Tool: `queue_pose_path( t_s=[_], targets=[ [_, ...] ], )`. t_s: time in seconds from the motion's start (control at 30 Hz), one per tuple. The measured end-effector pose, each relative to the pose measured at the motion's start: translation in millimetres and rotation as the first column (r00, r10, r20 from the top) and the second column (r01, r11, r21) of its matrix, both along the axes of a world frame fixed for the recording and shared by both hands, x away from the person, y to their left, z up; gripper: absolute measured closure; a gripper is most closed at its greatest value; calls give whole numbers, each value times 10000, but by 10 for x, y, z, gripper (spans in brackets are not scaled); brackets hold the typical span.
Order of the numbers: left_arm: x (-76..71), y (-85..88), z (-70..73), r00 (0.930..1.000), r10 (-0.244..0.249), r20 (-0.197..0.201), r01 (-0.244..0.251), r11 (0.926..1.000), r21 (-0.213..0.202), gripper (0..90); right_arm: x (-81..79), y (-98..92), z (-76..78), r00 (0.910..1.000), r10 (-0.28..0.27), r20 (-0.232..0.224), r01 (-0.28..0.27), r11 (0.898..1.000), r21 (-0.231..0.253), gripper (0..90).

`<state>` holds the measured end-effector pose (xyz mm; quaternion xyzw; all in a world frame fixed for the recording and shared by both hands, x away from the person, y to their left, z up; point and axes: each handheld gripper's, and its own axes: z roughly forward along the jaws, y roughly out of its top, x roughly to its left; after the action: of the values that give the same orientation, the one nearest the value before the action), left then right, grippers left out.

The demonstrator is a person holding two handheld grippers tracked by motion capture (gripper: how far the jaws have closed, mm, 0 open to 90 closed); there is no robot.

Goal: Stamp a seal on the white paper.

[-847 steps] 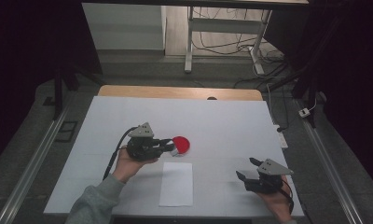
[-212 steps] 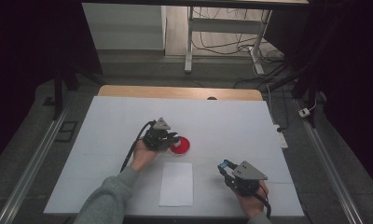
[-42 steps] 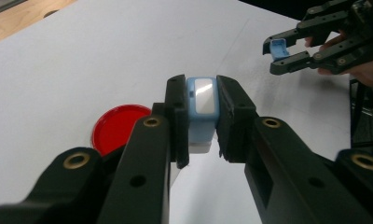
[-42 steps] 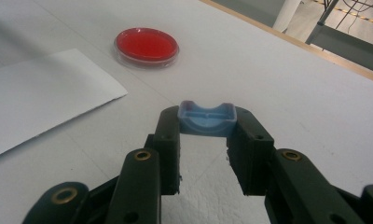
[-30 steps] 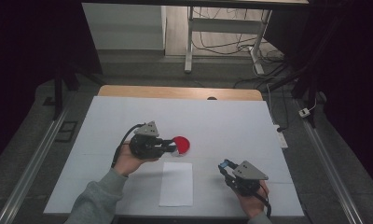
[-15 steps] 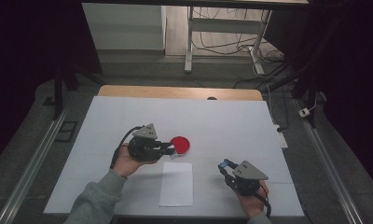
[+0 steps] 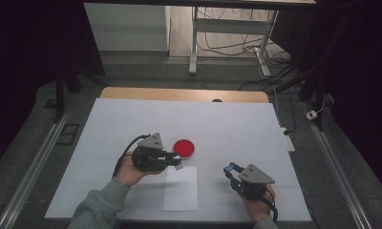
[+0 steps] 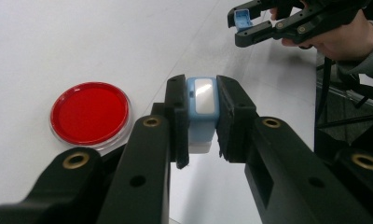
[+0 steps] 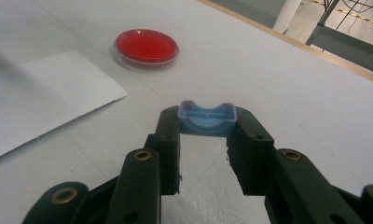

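**Two grippers, two blue pieces**

On the white tabletop lie one red dish and one paper sheet. Left gripper pinches a pale blue block just beside the dish, over the sheet's far edge. Right gripper clamps a blue cap at its tips, well apart from the dish.

The left gripper, clamping a pale blue stamp, swung from beside the red dish to its seven o'clock; the right gripper, pinching a blue cap, shifted toward nine o'clock.
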<state>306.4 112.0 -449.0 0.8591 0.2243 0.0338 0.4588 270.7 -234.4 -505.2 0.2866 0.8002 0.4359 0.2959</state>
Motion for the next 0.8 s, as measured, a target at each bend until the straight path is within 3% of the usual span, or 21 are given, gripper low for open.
queue_pose_path(
  t_s=[0.8],
  targets=[
    [-192,-37,-82,9999,-103,90,100,9995,297,755,0,6,-6,10000,21,-44,-21,10000,42,653]
  ],
)
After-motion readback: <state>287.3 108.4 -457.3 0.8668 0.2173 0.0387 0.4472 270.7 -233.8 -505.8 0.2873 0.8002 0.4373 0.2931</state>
